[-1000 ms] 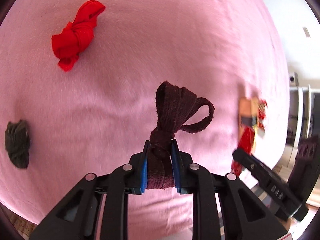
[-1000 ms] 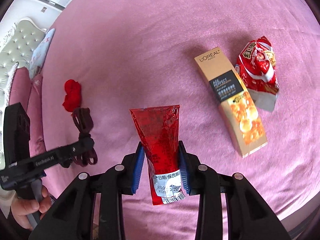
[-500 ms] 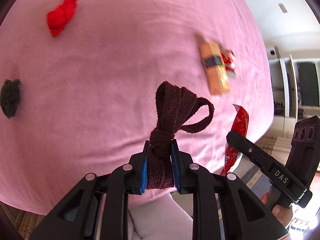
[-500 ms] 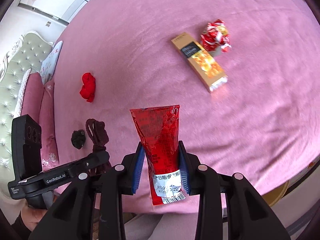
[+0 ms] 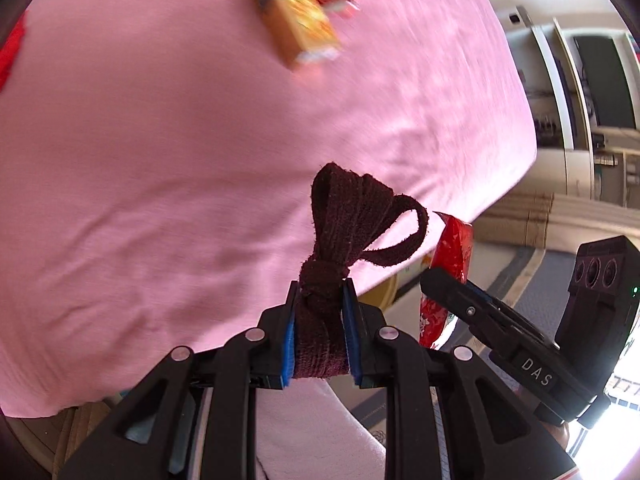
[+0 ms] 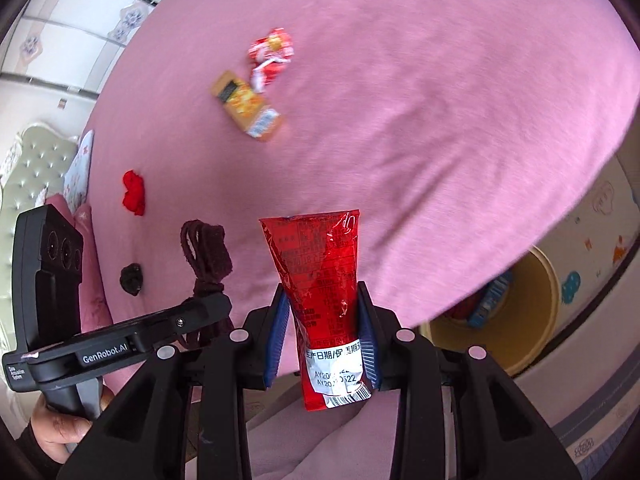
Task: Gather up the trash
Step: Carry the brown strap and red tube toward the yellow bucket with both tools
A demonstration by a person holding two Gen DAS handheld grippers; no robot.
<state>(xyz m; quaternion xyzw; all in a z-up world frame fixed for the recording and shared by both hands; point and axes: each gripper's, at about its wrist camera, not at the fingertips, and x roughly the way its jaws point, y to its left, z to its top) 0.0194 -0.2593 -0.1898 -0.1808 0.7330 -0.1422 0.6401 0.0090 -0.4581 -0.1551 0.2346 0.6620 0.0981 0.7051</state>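
My left gripper (image 5: 319, 332) is shut on a knotted dark maroon cloth strip (image 5: 344, 224), held above the near edge of the pink bed (image 5: 160, 140). My right gripper (image 6: 322, 336) is shut on a red foil wrapper (image 6: 320, 276) with a white label. The right gripper and its wrapper (image 5: 452, 248) show at the right of the left wrist view. The left gripper with the cloth (image 6: 206, 252) shows at the left of the right wrist view. A yellow bin (image 6: 516, 312) with trash inside stands on the floor beside the bed, lower right.
On the bed lie an orange carton (image 6: 248, 106), a red-white snack bag (image 6: 270, 54), a red knotted cloth (image 6: 134, 192) and a small black cloth (image 6: 131, 278). A tufted headboard and pillows (image 6: 36, 168) are at far left. A patterned floor mat (image 6: 592, 420) lies by the bin.
Both grippers have pulled back from over the bed toward its near edge with their loads. The bin and floor have come into view; the carton and snack bag look farther off.
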